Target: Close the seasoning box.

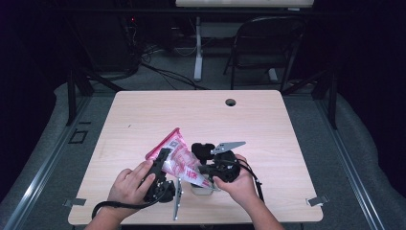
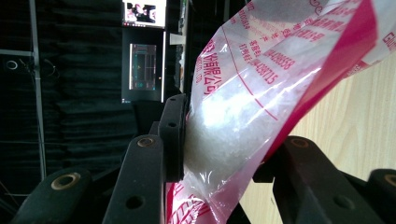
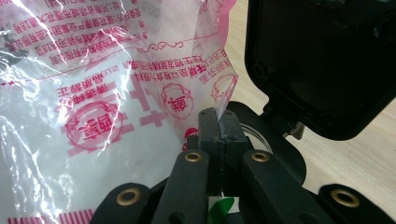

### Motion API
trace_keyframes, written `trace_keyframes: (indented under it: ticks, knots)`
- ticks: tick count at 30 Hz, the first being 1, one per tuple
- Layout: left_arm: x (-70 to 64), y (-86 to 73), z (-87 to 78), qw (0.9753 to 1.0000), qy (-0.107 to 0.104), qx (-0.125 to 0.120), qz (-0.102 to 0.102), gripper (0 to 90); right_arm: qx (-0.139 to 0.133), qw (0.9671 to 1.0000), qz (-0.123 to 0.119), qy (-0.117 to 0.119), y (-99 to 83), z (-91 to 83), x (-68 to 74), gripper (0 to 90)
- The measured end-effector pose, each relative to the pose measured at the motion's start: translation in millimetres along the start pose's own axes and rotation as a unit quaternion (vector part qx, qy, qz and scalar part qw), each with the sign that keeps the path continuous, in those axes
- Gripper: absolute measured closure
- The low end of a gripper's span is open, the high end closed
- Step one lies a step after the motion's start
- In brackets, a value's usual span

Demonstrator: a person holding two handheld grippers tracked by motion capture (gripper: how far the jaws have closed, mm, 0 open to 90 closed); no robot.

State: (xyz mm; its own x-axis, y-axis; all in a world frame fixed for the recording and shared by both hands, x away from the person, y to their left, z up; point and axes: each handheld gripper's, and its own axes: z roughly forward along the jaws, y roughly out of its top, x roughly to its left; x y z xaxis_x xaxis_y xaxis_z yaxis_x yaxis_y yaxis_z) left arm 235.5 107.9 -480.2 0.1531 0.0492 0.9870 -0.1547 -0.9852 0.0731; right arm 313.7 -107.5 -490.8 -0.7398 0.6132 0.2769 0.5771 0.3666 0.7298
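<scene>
A clear plastic bag (image 1: 178, 157) with pink print and white grains inside is held tilted above the front of the wooden table (image 1: 191, 112). My left gripper (image 1: 162, 158) is shut on the bag's full body; the bag (image 2: 243, 93) bulges between its jaws (image 2: 224, 149). My right gripper (image 1: 203, 173) is shut on a thin corner of the bag (image 3: 93, 93), pinched between its pads (image 3: 223, 130). A pale round container (image 1: 201, 189) sits under the bag's low end; its clear rim (image 3: 261, 136) peeks out behind my right jaws.
A black object (image 1: 201, 150) lies just beyond the right gripper and looms large as a black object (image 3: 322, 65) in the right gripper view. The table has a cable hole (image 1: 231, 102) at the back. A folding chair (image 1: 268, 43) stands behind the table.
</scene>
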Motion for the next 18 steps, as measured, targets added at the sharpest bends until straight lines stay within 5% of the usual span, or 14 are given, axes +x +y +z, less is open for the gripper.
trace_keyframes:
  ticks: [18]
  knots:
    - [0.8,1.1,-0.4,1.0,0.002,0.0,0.002,64.9,0.0,1.0,0.001,-0.001,0.1,-0.6,0.3,90.0]
